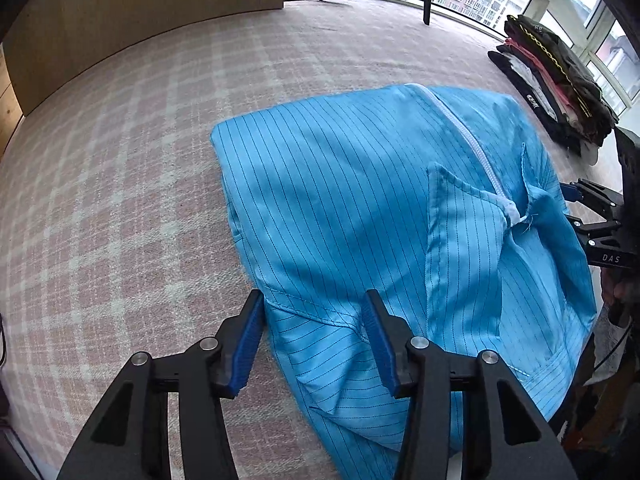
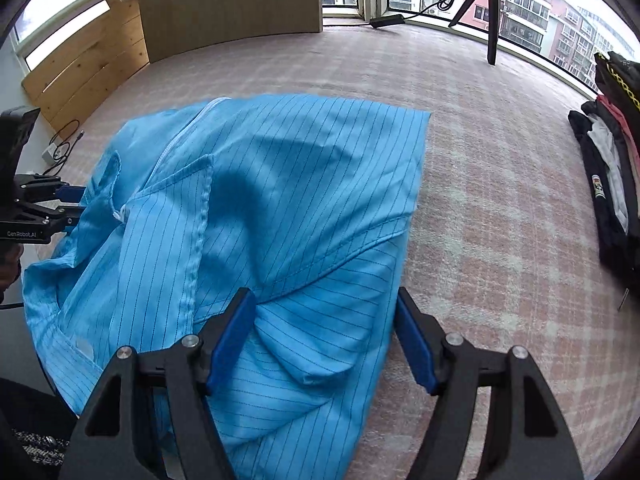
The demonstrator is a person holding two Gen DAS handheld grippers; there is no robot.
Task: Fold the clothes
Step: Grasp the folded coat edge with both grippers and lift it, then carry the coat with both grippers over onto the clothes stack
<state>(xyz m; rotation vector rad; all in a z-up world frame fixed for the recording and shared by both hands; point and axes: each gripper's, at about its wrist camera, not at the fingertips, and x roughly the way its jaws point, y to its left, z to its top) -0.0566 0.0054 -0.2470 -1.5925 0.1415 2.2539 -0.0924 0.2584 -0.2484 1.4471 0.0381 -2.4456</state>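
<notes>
A sky-blue pinstriped garment (image 1: 360, 200) with a white zipper (image 1: 472, 148) lies partly folded on the plaid carpet (image 1: 120, 200). My left gripper (image 1: 316, 312) stands open over the garment's near left corner. Cloth lies between its blue pads (image 1: 244, 344), which do not press on it. In the right wrist view the same garment (image 2: 260, 200) fills the middle. My right gripper (image 2: 324, 320) is open over its near right edge, fabric lying loose between the fingers. Each gripper also shows in the other's view, by the collar: the right gripper (image 1: 572, 208) and the left gripper (image 2: 78, 205).
A stack of folded dark, red and white clothes (image 1: 560, 76) (image 2: 612, 160) lies on the carpet to the right. A black tripod (image 2: 492, 8) stands by the windows at the back. A wooden panel (image 2: 228, 0) is at the back left, with a cable and adapter (image 2: 60, 148) nearby.
</notes>
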